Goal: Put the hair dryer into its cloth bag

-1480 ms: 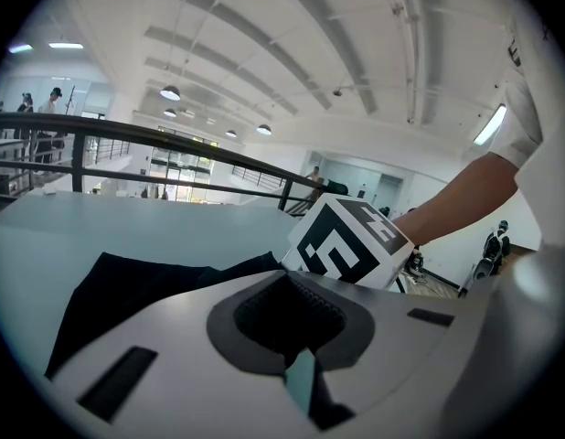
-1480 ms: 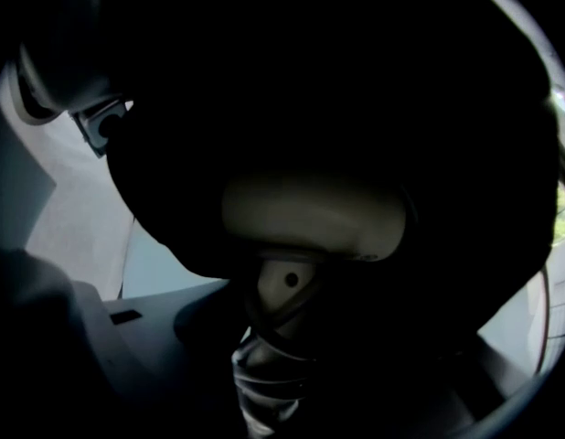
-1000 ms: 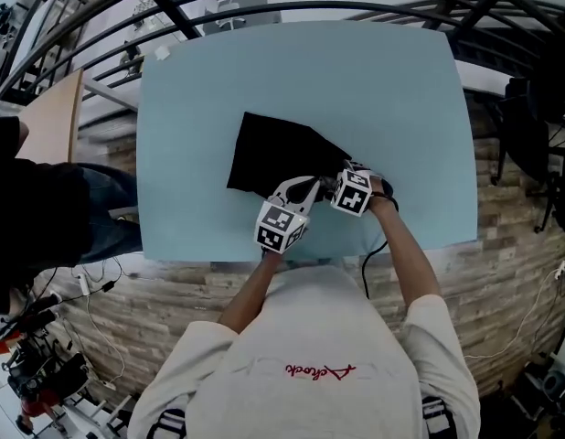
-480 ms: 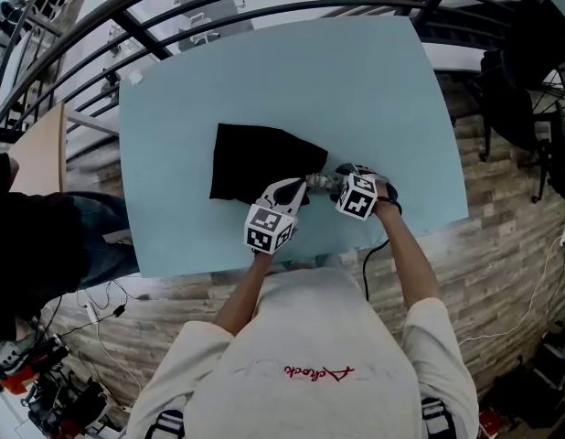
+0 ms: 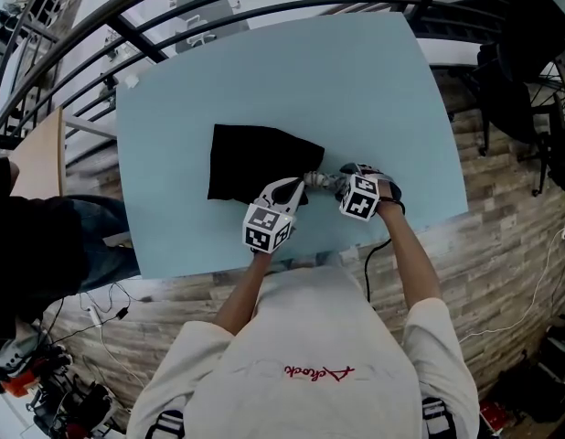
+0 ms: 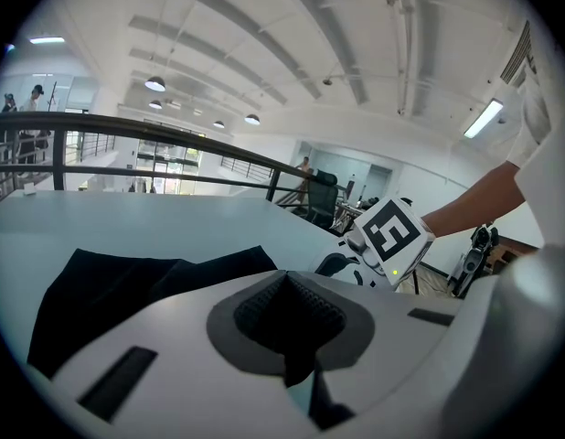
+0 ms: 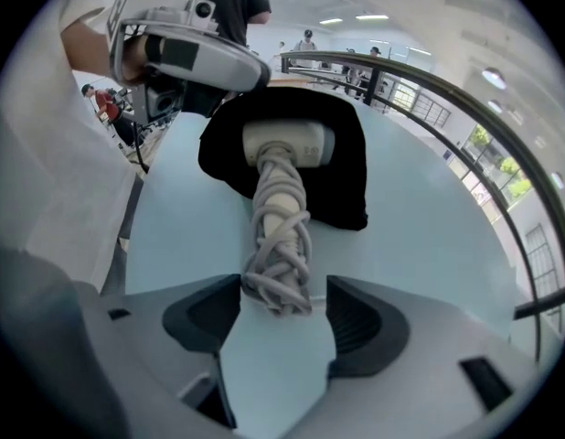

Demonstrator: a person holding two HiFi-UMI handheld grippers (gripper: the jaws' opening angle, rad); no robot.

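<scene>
Where the pale blue table [image 5: 383, 90] runs toward the person, a black cloth bag [image 5: 250, 158] lies on it near the close edge, its mouth turned to the person's right. The hair dryer [image 7: 287, 144] rests at that mouth: its pale body has black cloth over and around it, while its handle [image 7: 281, 236] sticks out onto the bare tabletop, wound round with grey cord. How deep the body sits in the bag cannot be told.

The left gripper [image 6: 287, 327] is clenched on a fold of the bag's edge beside the mouth — dark cloth is pinched between its closed jaws. The right gripper [image 7: 282, 318] points steeply down over the handle's end; its jaws stand apart with the cord bundle between them, close against one pad and clear of the other.
</scene>
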